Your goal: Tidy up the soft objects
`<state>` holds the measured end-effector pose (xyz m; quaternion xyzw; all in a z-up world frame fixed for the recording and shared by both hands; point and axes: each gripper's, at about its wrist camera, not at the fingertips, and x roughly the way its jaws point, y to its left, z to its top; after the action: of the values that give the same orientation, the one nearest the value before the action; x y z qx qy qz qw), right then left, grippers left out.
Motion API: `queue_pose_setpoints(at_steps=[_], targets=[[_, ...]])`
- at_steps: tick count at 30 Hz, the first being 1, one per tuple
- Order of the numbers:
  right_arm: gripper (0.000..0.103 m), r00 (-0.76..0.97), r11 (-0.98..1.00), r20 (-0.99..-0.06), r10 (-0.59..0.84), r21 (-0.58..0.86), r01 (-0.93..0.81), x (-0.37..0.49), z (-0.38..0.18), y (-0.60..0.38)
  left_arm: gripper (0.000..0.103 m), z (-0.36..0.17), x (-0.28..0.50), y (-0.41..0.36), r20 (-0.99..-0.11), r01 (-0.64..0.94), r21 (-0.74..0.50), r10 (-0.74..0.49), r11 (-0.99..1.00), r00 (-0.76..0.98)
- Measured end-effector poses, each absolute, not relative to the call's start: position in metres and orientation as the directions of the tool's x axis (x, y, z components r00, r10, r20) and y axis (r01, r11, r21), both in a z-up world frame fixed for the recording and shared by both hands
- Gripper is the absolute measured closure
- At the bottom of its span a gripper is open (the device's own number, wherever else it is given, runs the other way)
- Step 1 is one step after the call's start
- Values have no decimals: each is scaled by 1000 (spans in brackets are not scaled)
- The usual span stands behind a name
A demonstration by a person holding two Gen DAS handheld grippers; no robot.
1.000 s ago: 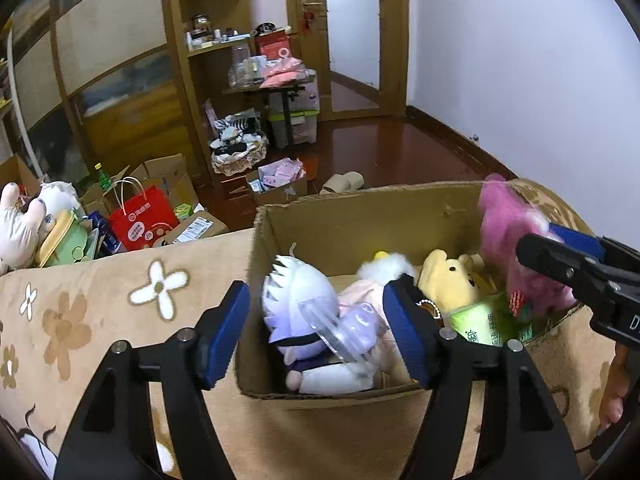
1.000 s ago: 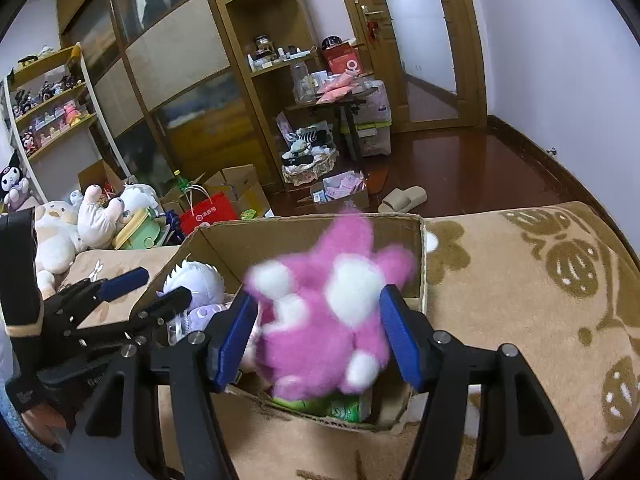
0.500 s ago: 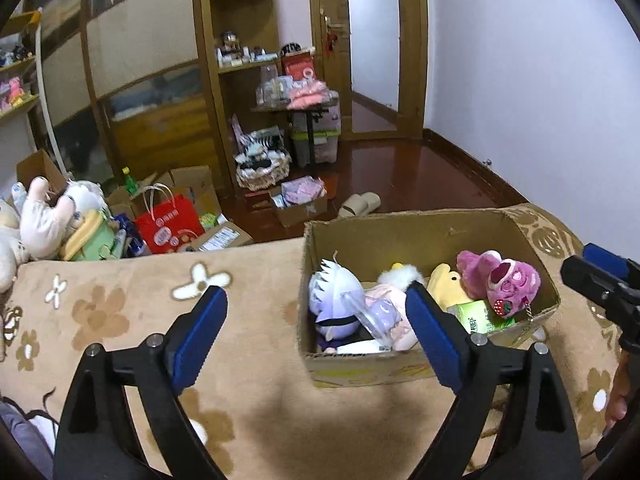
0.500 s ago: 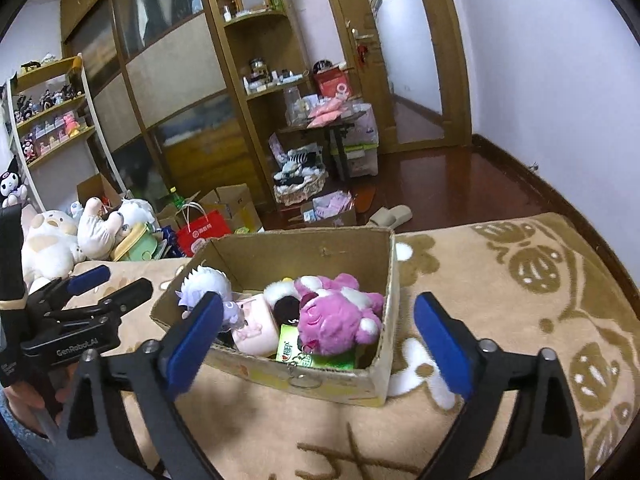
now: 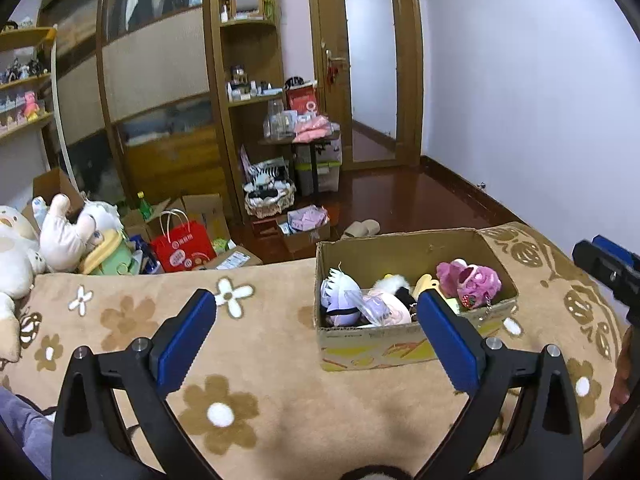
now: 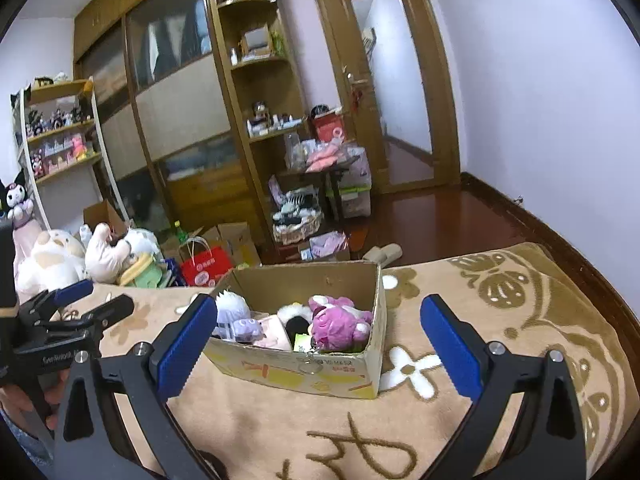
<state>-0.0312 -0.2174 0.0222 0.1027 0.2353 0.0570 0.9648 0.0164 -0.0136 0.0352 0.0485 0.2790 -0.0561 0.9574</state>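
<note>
A cardboard box (image 5: 404, 340) (image 6: 300, 372) stands on the beige flowered blanket (image 5: 260, 340). Inside it lie a pink plush bear (image 5: 470, 280) (image 6: 340, 322), a white spiky-haired plush (image 5: 340, 290) (image 6: 234, 306), a pale pink toy (image 5: 386, 306) and a yellow plush (image 5: 425, 282). My left gripper (image 5: 316, 340) is open and empty, held back from the box; it also shows in the right wrist view (image 6: 86, 302). My right gripper (image 6: 316, 344) is open and empty, in front of the box; its tip shows in the left wrist view (image 5: 608, 268).
Large white plush toys (image 5: 48, 236) (image 6: 60, 256) lie at the blanket's left end. Beyond the blanket's far edge are a red paper bag (image 5: 182, 246), cardboard boxes, slippers (image 5: 360, 228) and wooden shelving (image 5: 248, 92). A door (image 6: 396, 92) is at the back right.
My right gripper let go of the pink bear, which now lies in the box. Both grippers opened wider and drew back and up from the box.
</note>
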Motion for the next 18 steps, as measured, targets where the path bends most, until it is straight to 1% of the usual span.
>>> queue_pose_setpoints(at_steps=[6, 13, 18], targets=[[0, 902, 977, -408, 139, 208, -57, -57, 32, -217, 3, 45, -12, -11, -501, 130, 105, -60, 986, 863], [0, 908, 977, -399, 126, 207, -45, -76, 33, -218, 3, 48, -35, 2, -479, 107, 83, -54, 991, 876], [0, 906, 986, -409, 109, 161, -46, -78, 30, -212, 2, 45, -42, 5, -473, 101, 81, -51, 992, 880]])
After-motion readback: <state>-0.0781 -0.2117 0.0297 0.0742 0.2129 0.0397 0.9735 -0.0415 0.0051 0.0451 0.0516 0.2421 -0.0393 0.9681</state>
